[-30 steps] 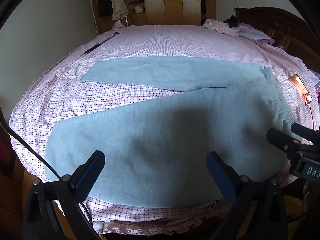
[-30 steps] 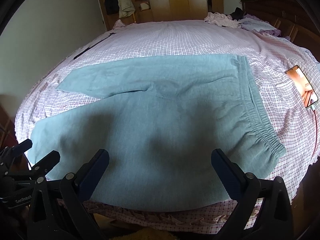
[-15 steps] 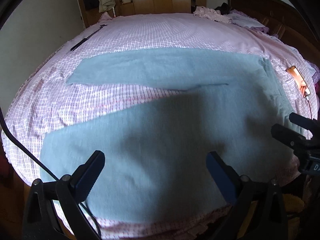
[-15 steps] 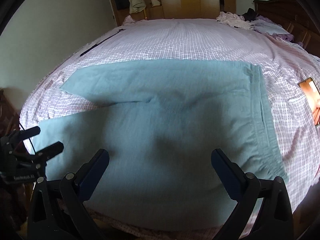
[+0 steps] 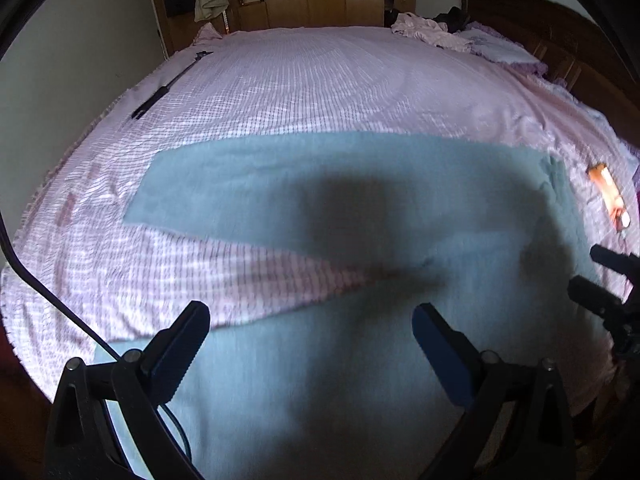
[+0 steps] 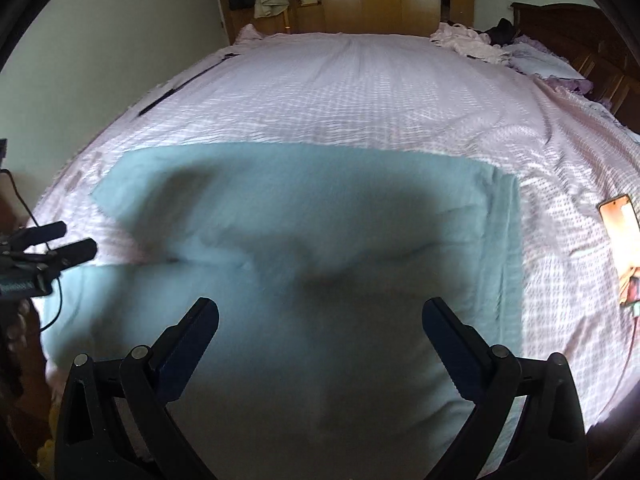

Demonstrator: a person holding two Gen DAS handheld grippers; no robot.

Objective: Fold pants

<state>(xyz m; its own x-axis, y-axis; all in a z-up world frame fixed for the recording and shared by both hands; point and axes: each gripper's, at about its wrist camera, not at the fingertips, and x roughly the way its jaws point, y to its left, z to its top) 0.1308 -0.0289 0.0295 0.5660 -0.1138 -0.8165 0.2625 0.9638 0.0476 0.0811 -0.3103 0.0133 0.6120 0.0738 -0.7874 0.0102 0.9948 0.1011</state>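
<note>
Both grippers — left gripper (image 5: 310,330), right gripper (image 6: 320,326) — gape (empty) above flat pants (image 6: 304,216).

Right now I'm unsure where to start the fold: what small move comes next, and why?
Probably lower both open grippers, left gripper and right gripper, onto the near pant leg: the blue pants lie flat and spread on the bed sheet, ungrasped.

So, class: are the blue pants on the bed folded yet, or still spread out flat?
Spread flat, unfolded. The pants lie open on the bed, both legs apart with checked sheet showing between them.
</note>
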